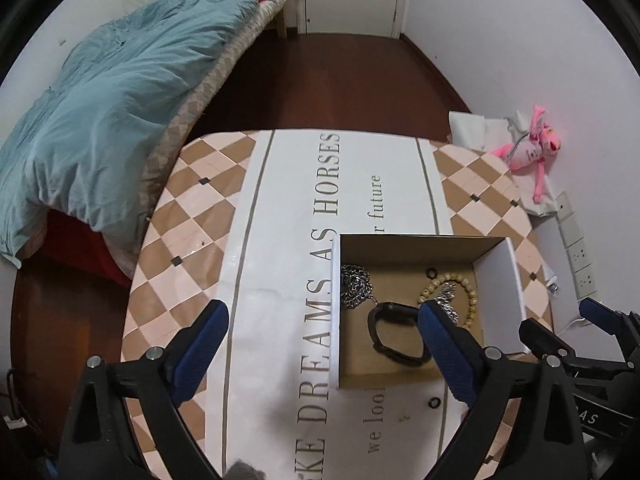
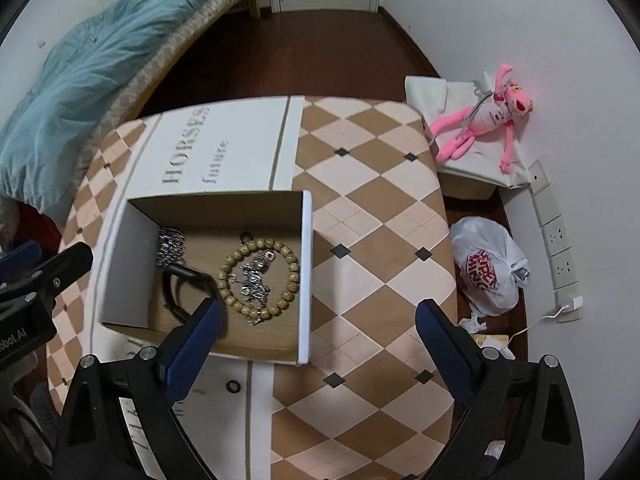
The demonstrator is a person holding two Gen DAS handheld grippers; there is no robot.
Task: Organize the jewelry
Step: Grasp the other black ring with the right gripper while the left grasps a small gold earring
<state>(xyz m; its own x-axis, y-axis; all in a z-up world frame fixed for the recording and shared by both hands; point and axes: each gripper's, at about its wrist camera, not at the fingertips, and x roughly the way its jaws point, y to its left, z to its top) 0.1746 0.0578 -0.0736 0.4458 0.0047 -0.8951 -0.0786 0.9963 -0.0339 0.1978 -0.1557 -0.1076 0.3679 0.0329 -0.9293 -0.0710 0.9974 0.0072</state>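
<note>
An open cardboard box point(image 1: 500, 300) point(image 2: 124, 264) stands on the table point(image 1: 280, 200) point(image 2: 380, 240). Inside lie a wooden bead bracelet point(image 1: 468, 292) point(image 2: 294, 276), a silver chain point(image 1: 356, 288) point(image 2: 172, 246), a black band point(image 1: 378, 332) point(image 2: 176, 276) and a silver bracelet point(image 2: 256, 280). A small black ring point(image 1: 434, 403) point(image 2: 233, 386) rests on the table just in front of the box. My left gripper point(image 1: 322, 314) is open above the box's left wall, holding nothing. My right gripper point(image 2: 320, 308) is open over the box's right wall, also holding nothing.
A bed with a teal quilt point(image 1: 112, 92) lies to the left. Right of the table are a pink plush toy point(image 2: 492, 116), a white plastic bag point(image 2: 488, 264) on the floor and wall sockets point(image 2: 560, 240). A dark wood floor point(image 1: 340, 80) lies beyond the table.
</note>
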